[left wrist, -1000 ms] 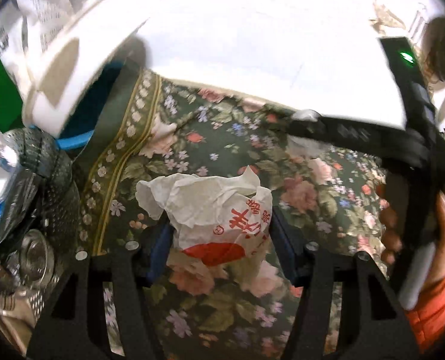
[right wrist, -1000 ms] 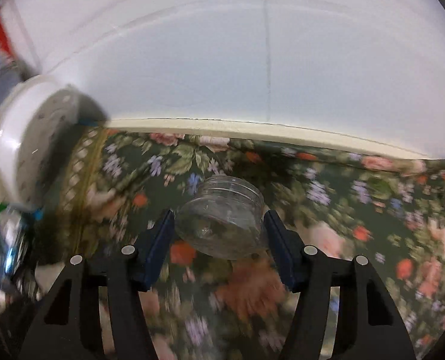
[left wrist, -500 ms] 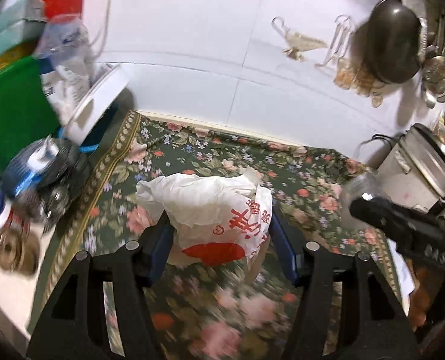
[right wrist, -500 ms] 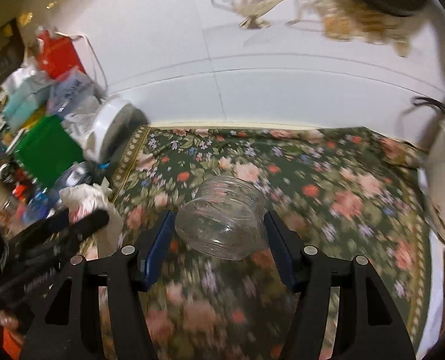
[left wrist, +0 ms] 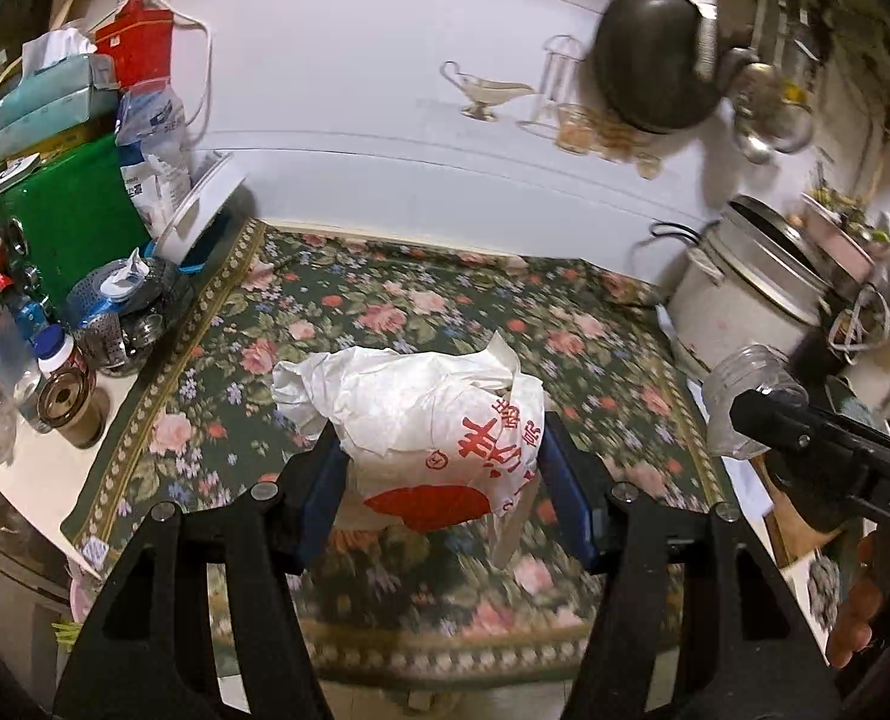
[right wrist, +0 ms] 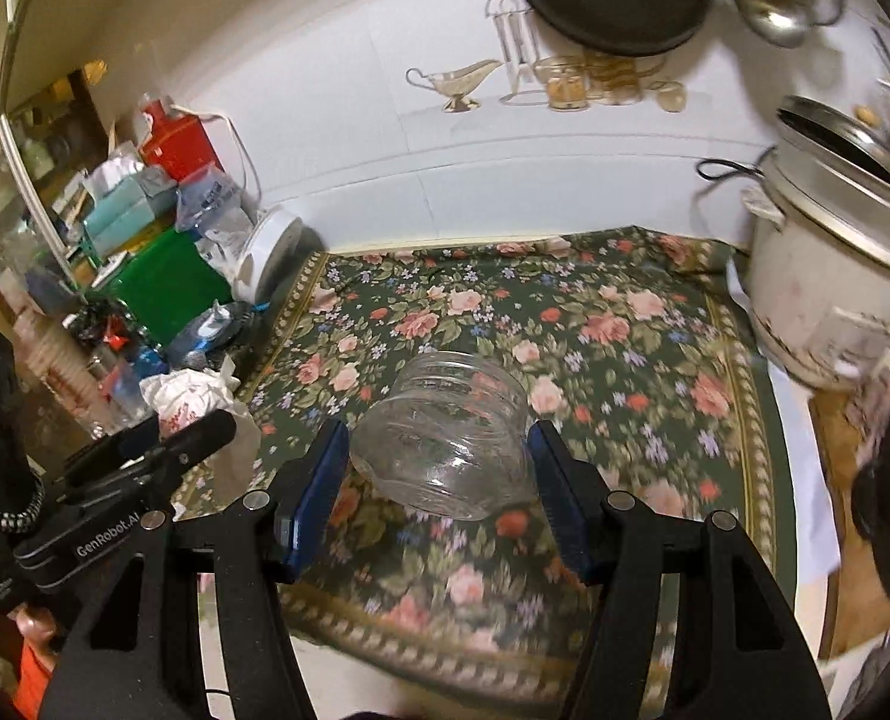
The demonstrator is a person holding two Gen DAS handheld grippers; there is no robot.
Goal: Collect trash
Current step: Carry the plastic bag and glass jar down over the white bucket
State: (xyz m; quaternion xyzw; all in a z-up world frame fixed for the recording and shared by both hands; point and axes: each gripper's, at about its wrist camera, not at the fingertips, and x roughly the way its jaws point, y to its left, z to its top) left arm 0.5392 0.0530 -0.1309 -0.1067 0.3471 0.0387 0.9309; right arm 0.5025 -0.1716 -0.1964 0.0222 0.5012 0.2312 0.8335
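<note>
We have the left gripper point(left wrist: 442, 468) pinching a crumpled paper bag point(left wrist: 427, 426) and the right gripper point(right wrist: 439, 468) clamping a clear jar point(right wrist: 445, 438), both raised above the counter's front edge, presumably for binning.

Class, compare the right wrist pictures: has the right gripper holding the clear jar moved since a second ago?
Yes. The right gripper, shut on the clear jar, has pulled back and up from the white wall; far more floral cloth now shows.
</note>
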